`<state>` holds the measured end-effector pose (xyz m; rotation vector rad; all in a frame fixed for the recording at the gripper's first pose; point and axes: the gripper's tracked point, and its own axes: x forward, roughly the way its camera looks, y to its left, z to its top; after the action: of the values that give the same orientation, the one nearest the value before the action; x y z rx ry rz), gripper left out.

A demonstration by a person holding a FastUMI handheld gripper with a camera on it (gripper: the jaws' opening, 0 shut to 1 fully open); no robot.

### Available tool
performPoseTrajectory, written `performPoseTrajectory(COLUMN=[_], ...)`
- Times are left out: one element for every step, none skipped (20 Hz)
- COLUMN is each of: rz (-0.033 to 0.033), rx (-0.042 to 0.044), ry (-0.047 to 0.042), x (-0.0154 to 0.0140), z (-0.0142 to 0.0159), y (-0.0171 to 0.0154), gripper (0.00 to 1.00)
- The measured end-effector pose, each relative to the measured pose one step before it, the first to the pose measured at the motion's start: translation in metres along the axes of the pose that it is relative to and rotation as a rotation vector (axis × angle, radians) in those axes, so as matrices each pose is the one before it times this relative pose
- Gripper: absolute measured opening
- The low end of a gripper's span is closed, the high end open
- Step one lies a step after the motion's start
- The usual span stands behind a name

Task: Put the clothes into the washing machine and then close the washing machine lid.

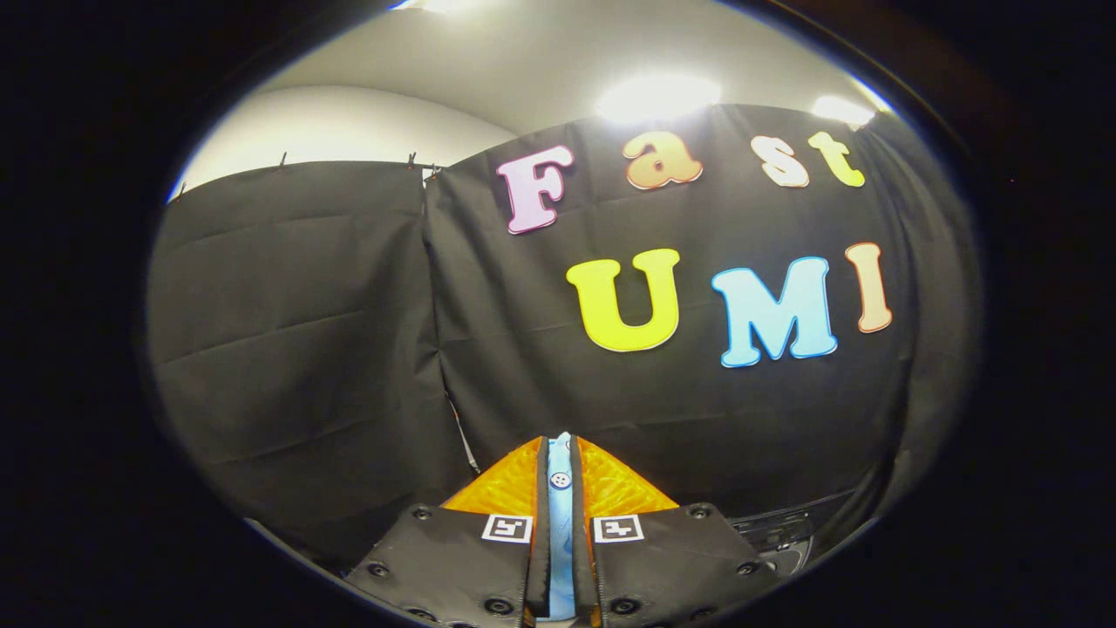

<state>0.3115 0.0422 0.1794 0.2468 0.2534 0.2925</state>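
The claw (561, 488) clamps a light-blue buttoned garment (561, 523) between both fingers, lifted before the booth's wall. A dark machine (780, 536) shows low beyond the fingers. Loading and lid-closing appear still ahead.

Gripper (561, 453) is held raised and pointed level at the booth wall. Fingers are drawn nearly together, both pressed on a thin strip of light blue cloth (561, 523) clamped between them.
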Motion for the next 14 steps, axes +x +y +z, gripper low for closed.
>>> performPoseTrajectory(rz=[-0.01647, -0.01555, -0.01308, -0.01491, -0.0164, -0.01585, -0.01641, -0.013, -0.01462, -0.01838, -0.01443, -0.01436, -0.01476, -0.01255], rx=[-0.00641, -0.00231, 0.00335, 0.00641, 0.00623, 0.00308, 0.00412, 0.00543, 0.00394, 0.00405, 0.00624, 0.00584, 0.00263, 0.00309], ry=[-0.00479, -0.00743, -0.00451, -0.00164, -0.00165, 0.00155, -0.00042, -0.00083, -0.00224, -0.00466, -0.00192, -0.00275, 0.00025, -0.00014], x=[-0.00384, -0.00386, -0.00328, -0.00524, -0.00321, -0.00134, -0.00164, -0.0009, -0.00125, -0.00115, -0.00122, -0.00136, -0.0001, -0.00172], z=[0.0022, 0.00246, 0.00179, 0.00131, 0.00103, 0.00051, -0.00034, -0.00008, 0.00042, 0.0007, -0.00017, 0.00059, 0.00003, -0.00212], y=[-0.00951, -0.01047, -0.00927, -0.0088, -0.01011, -0.01094, -0.01087, -0.00899, -0.00904, -0.00949, -0.00891, -0.00781, -0.00929, -0.00804], gripper=[0.12, 0.12, 0.11, 0.12, 0.12, 0.12, 0.12, 0.12, 0.12, 0.12, 0.12, 0.12, 0.12, 0.12])
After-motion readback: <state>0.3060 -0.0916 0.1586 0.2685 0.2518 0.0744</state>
